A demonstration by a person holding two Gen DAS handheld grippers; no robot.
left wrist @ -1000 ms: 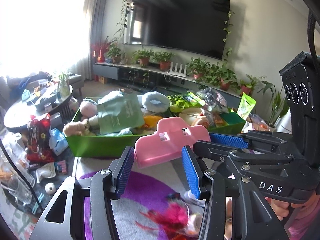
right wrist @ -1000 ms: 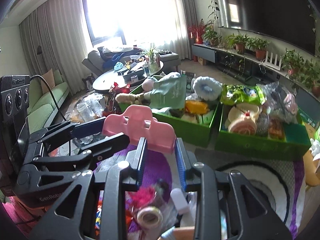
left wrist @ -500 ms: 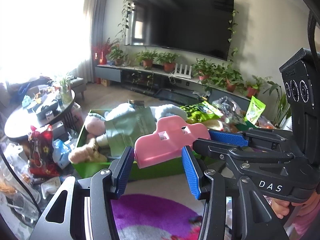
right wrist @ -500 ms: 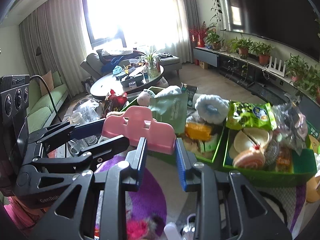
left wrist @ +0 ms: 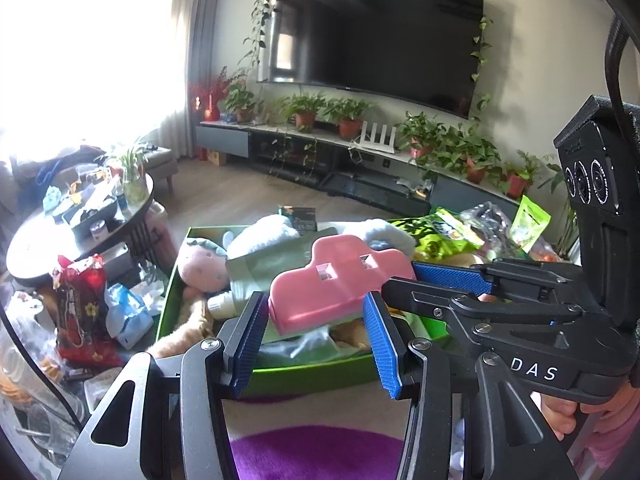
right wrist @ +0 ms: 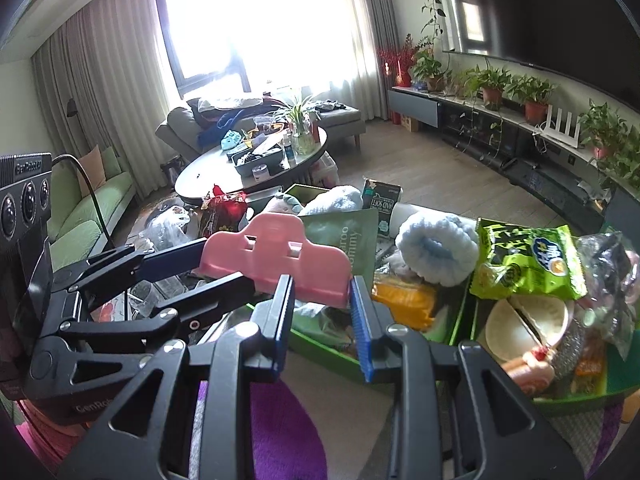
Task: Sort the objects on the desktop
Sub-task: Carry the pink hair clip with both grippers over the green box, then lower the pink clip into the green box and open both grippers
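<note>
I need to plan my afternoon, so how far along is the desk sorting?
Done: two green bins hold plush toys and snack bags. In hand: a pink clip, gripped by the left tool and right tool together. Left: the red snack bag and blue packet beside the bins.

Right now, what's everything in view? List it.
pink clip: 1, pink, held in the air over the left tray
green trays: 2, side by side ahead, both piled full
plush toy: 1, pink, left tray
pouch: 1, pale green, left tray
fluffy ring: 1, light blue, left tray
snack bag: 1, bright green, right tray
red bag: 1, red, left of the trays
round table: 1, dark, cluttered, behind
TV: 1, black, wall
potted plants: several, green, TV shelf
rug: 1, purple, below grippers
left gripper: black, blue pads, shut on clip's left end
right gripper: same, shut on clip's right end
</note>
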